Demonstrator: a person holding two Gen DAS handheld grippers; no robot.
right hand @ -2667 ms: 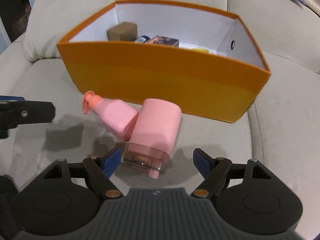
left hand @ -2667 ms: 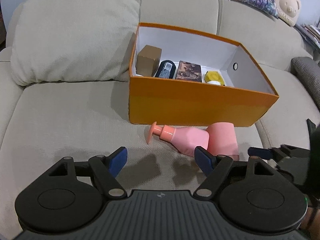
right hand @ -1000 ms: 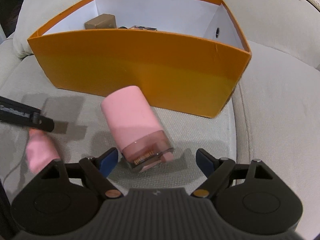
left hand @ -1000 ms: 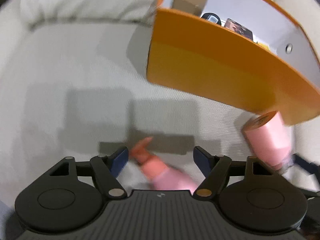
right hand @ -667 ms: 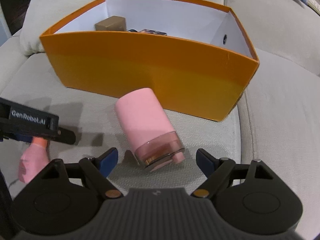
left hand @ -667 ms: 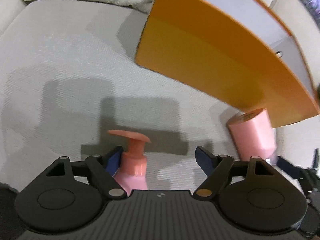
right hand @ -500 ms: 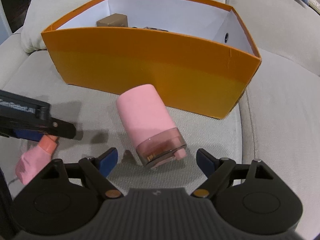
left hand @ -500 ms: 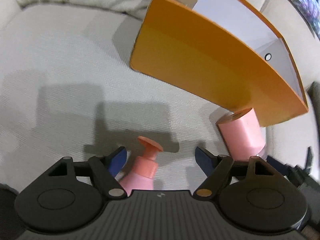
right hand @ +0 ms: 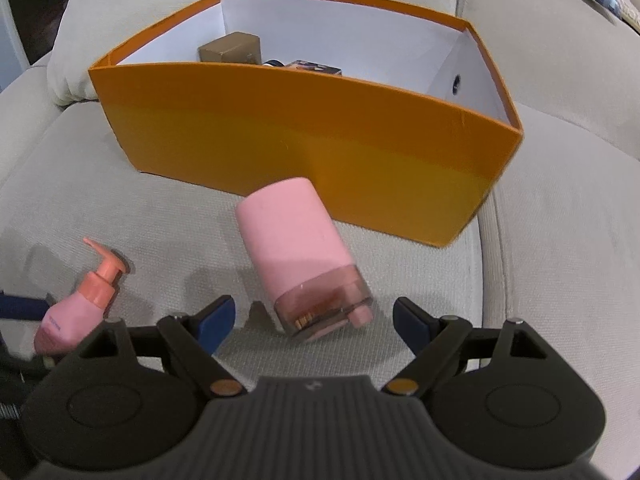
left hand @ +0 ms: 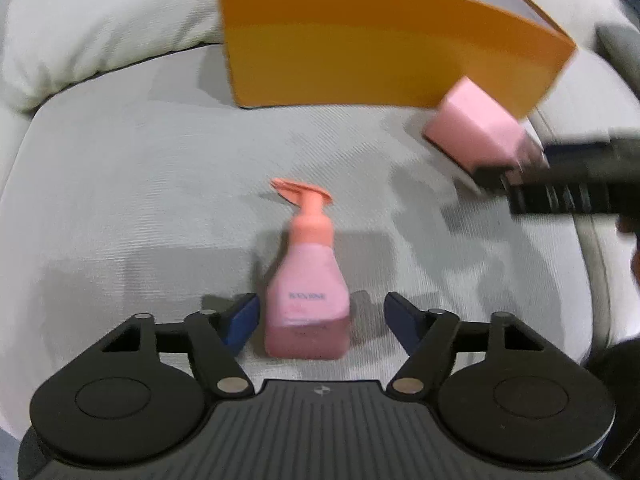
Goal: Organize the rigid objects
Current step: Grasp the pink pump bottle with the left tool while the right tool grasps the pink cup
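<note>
A pink pump bottle (left hand: 306,284) lies on the beige sofa seat, its base between the fingers of my open left gripper (left hand: 320,322); the left finger sits right beside it. It also shows in the right wrist view (right hand: 80,300). A pink cylindrical container (right hand: 298,252) with a clear end lies in front of the orange box (right hand: 304,148). Its clear end is between the fingers of my open right gripper (right hand: 314,320), not touched. The container also shows in the left wrist view (left hand: 478,136), with the right gripper's finger at its end.
The orange box (left hand: 380,40) holds a brown carton (right hand: 232,50) and other small items by its back wall. A beige cushion (left hand: 100,20) leans at the back left. A seam (right hand: 492,240) between seat cushions runs right of the box.
The pink bottle has been pulled away from the container and turned pump-away between my left fingers. The left view has swung right. The right gripper stays around the container's clear end.
</note>
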